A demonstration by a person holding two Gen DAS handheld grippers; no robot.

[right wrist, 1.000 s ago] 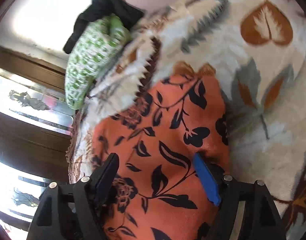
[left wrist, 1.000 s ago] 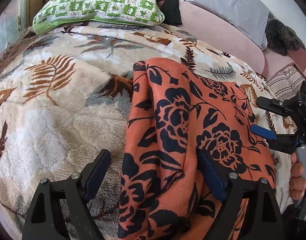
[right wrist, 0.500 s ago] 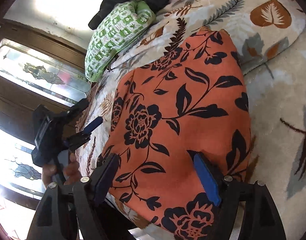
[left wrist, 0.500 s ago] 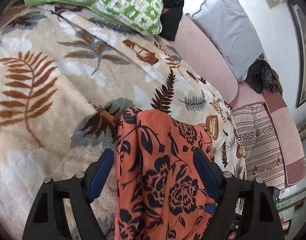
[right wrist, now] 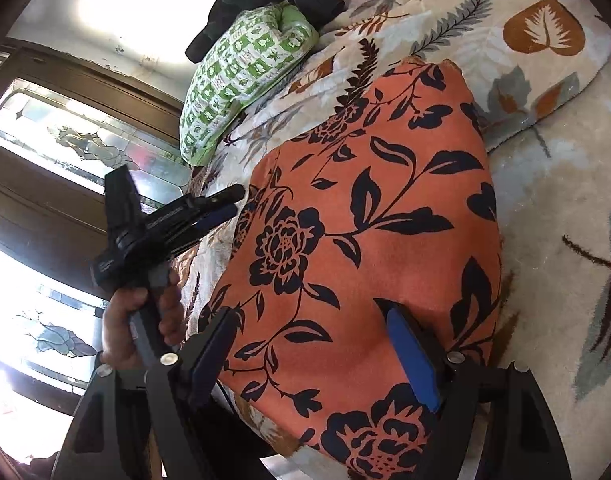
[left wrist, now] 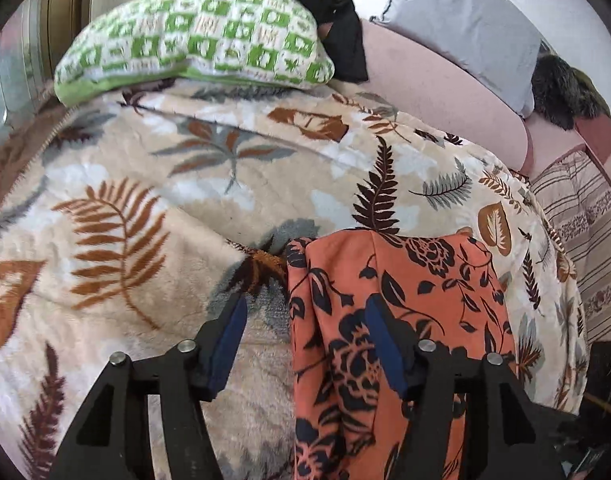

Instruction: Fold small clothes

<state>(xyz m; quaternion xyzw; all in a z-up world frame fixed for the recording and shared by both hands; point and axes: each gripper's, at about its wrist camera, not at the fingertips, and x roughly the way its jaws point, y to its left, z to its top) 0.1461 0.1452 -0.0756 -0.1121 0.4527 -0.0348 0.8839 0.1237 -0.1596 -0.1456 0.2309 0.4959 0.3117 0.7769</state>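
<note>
An orange garment with black flowers (left wrist: pixel 405 300) (right wrist: pixel 365 220) lies folded into a long strip on the leaf-patterned blanket (left wrist: pixel 145 200). My left gripper (left wrist: pixel 305 302) hovers above its left edge, jaws closing. That edge and bare blanket show between the fingers, and the pads press on nothing. In the right wrist view the left gripper (right wrist: pixel 229 202) is at the garment's left side, held by a hand (right wrist: pixel 141 320). My right gripper (right wrist: pixel 310 314) is open above the near end of the garment, gripping nothing.
A green-and-white pillow (left wrist: pixel 197 36) with a black cloth (left wrist: pixel 337 8) behind it lies at the head of the bed. A pink bolster (left wrist: pixel 425 80), a grey pillow (left wrist: pixel 465 20) and a striped sheet (left wrist: pixel 577 220) are to the right. A wooden door with glass panes (right wrist: pixel 65 140) stands beyond the bed.
The left gripper rose and drew back from the garment while its jaws narrowed. The right gripper swung sideways over the garment, then held still; the left gripper came into its view.
</note>
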